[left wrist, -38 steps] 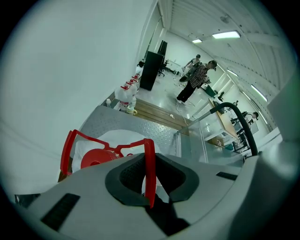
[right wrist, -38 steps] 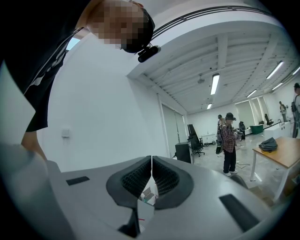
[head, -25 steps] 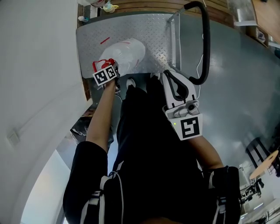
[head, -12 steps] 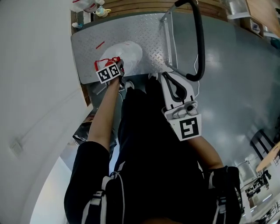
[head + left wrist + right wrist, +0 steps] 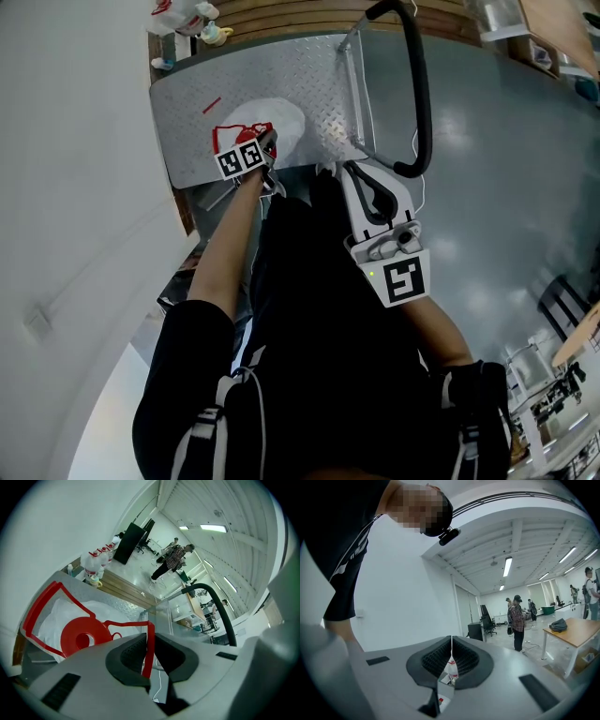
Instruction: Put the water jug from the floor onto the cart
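- Left gripper [image 5: 268, 148]: jaws narrow, pinching the thin red handle [image 5: 150, 639] of the jug [image 5: 286, 120].
- Jug: just ahead of and below these jaws, over the cart [image 5: 319, 70] deck by its near edge. Whether it rests there or hangs is unclear.
- Right gripper [image 5: 451, 656]: jaws together, empty.
- Risk: the handle could slip from the pads, or the jug could tip off the edge if released early.

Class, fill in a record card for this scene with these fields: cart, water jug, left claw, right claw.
Cart: ridged metal deck, black handle
Water jug: pale body, red cap, lying over the cart's deck; whether it rests there cannot be told
Left claw: shut on the jug's red handle
Right claw: shut, empty, away from the jug
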`<state>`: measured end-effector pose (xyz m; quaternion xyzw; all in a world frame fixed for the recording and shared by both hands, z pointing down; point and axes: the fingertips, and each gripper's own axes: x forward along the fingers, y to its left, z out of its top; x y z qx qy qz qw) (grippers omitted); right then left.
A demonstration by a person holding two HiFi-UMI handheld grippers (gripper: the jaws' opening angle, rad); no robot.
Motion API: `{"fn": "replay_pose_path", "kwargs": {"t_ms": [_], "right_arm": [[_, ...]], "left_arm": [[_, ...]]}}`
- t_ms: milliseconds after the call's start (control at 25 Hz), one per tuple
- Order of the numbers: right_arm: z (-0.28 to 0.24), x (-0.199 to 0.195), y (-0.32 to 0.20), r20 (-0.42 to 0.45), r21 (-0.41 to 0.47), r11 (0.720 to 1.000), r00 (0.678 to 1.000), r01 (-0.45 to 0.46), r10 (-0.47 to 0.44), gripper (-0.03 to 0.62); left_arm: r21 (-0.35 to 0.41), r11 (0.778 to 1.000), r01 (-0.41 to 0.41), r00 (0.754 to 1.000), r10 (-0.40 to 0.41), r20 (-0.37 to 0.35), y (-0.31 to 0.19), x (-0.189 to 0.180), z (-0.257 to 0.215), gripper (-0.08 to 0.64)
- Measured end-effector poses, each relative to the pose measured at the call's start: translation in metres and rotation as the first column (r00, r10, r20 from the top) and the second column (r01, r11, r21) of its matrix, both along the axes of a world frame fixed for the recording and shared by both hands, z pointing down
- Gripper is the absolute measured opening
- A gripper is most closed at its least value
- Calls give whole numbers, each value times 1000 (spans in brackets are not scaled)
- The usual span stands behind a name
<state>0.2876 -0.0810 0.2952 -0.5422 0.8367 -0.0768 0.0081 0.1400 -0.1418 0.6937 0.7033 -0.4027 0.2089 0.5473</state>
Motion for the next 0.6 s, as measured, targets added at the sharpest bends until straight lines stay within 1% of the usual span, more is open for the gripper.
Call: {"fn": "replay_pose_path", "kwargs": {"t_ms": [120,240,320,480,600], "right_arm": [[5,7,3,-9,-16,1000,1000,-16,16,20],[8,13,2,-10,-21,999,999,-37,37,19],[7,14,2,-10,-16,999,999,-44,44,20],[3,10,3,-16,-3,999,999,-50,50,20],[0,4,4,-16,0,998,998,-57,57,20]], "left_arm": [[11,1000,-26,999,26,-19,2,9,-3,60],[38,997,-62,998,63,-20,1,18,-8,60],[46,997,-57,998,59,-29,-1,17,-10,60],[56,998,-26,997,30,-71,-2,8,-21,60],[94,995,-13,994,23,-107,0,2,-39,60]]}}
